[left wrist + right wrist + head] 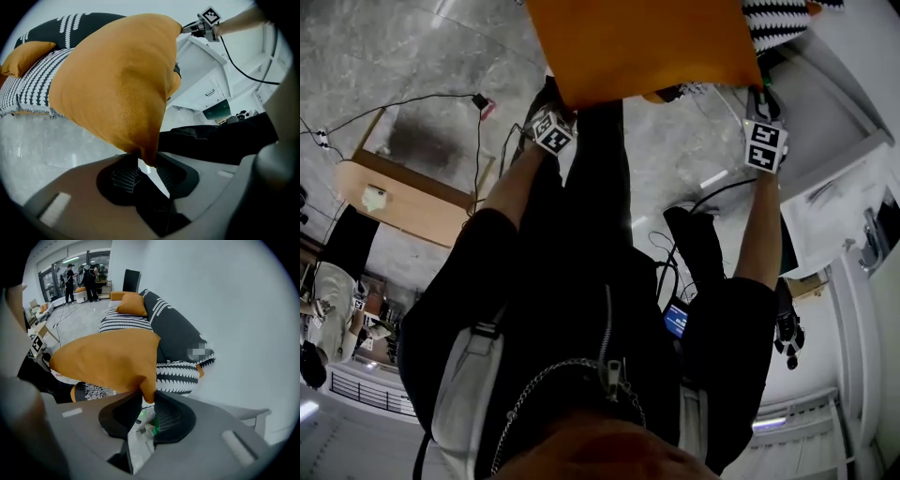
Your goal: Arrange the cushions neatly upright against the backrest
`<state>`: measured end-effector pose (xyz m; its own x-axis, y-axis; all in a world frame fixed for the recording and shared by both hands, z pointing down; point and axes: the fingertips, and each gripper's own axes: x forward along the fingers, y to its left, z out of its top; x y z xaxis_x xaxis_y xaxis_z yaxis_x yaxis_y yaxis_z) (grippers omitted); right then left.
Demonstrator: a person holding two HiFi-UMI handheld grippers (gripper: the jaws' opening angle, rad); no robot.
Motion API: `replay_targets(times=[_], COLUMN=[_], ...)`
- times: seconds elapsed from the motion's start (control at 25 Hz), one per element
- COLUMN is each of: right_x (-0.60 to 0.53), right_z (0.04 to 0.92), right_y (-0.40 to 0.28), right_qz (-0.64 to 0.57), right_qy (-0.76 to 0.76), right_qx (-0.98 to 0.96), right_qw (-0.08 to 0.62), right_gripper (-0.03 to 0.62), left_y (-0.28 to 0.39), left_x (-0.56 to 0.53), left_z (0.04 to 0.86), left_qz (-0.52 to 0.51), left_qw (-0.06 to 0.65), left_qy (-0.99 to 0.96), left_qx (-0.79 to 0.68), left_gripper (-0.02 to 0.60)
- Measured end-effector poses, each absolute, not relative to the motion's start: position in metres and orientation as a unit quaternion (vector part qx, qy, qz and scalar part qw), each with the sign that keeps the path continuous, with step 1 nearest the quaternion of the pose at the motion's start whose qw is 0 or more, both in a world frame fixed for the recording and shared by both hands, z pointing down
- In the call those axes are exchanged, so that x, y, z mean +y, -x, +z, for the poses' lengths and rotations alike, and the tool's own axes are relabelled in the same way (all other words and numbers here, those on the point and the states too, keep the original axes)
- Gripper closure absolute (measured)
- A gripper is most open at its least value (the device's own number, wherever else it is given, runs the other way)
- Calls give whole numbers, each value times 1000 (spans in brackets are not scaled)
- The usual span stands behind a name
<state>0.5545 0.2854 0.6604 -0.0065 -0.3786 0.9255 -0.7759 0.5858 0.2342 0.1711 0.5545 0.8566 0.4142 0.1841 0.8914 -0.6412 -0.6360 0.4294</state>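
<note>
Cushion (647, 47) held above the floor (70, 140) near the sofa (126, 322), one corner clenched in the left gripper (143, 161), another in the right gripper (147, 401); keeping both corners level should, I'd judge, stand it square against the backrest (178, 331).

Two orange cushions (110, 362) (132, 304), one patterned sofa (178, 333) and two hand-held grippers (143, 164) (147, 401).

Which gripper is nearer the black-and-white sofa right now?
Right. The right gripper grips the orange cushion by its corner beside the sofa; the left gripper grips the opposite corner, farther from it.
</note>
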Motion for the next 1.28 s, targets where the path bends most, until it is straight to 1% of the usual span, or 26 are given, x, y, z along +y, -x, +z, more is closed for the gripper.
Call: replay_targets(times=[0.04, 0.12, 0.24, 0.48, 0.68, 0.84, 1.0, 1.28], right_x=[286, 287, 285, 273, 272, 261, 248, 206], right_z=[661, 661, 660, 650, 636, 627, 617, 605], right_y=[-553, -550, -547, -541, -535, -525, -521, -514], right_qz=[174, 175, 178, 194, 220, 240, 252, 265], right_qy=[-420, -420, -427, -451, -445, -436, -428, -435], right_qx=[-687, -689, -692, -697, -703, -713, -723, -737], right_qw=[567, 565, 554, 523, 509, 495, 481, 443], right_gripper=[515, 540, 546, 554, 557, 557, 559, 559], left_y=[-170, -166, -161, -141, -116, -91, -81, -66], left_x=[555, 553, 544, 515, 478, 433, 396, 304], left_z=[856, 854, 848, 806, 753, 718, 687, 645], left_qz=[519, 519, 511, 493, 482, 488, 498, 474], left_qw=[396, 392, 392, 375, 360, 344, 336, 339], left_qy=[-741, -741, -742, -755, -762, -760, -752, -752], left_qx=[-156, -166, -187, -216, -239, -258, -270, -309], left_gripper=[460, 502, 528, 534, 535, 535, 535, 537])
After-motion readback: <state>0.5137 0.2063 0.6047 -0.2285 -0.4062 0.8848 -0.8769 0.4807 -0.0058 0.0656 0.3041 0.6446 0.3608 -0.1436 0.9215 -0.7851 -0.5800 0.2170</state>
